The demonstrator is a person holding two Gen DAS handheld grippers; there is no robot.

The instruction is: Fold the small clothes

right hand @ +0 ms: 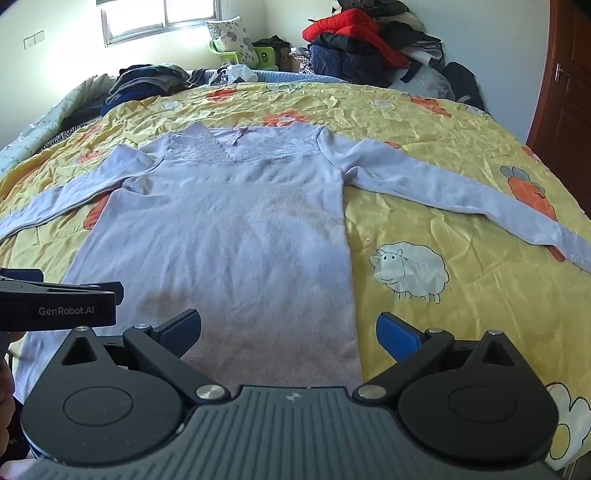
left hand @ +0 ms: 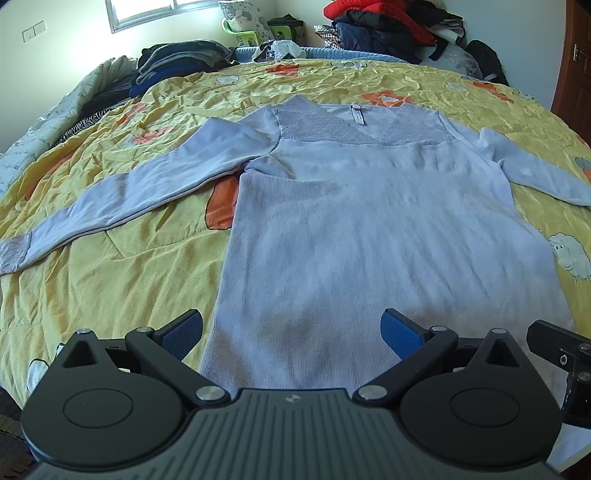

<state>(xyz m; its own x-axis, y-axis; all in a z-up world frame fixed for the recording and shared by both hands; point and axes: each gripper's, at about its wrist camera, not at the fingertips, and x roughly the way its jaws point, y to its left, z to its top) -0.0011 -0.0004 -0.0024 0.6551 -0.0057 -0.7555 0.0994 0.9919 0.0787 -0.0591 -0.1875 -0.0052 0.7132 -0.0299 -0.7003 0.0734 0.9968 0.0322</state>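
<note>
A pale lavender long-sleeved knit top [left hand: 369,229] with a lace yoke lies flat, front up, on a bed covered by a yellow quilt [left hand: 122,266] printed with orange carrots and white sheep. Its neckline points to the far side, its hem to the near edge, and both sleeves are spread out to left and right. The left gripper [left hand: 291,332] hangs over the near hem with its blue-padded jaws wide and nothing between them. The right gripper [right hand: 288,332] is just beside it, over the hem's right part, jaws equally wide and empty. Piles of dark and red clothes [left hand: 384,26] sit at the far side.
</note>
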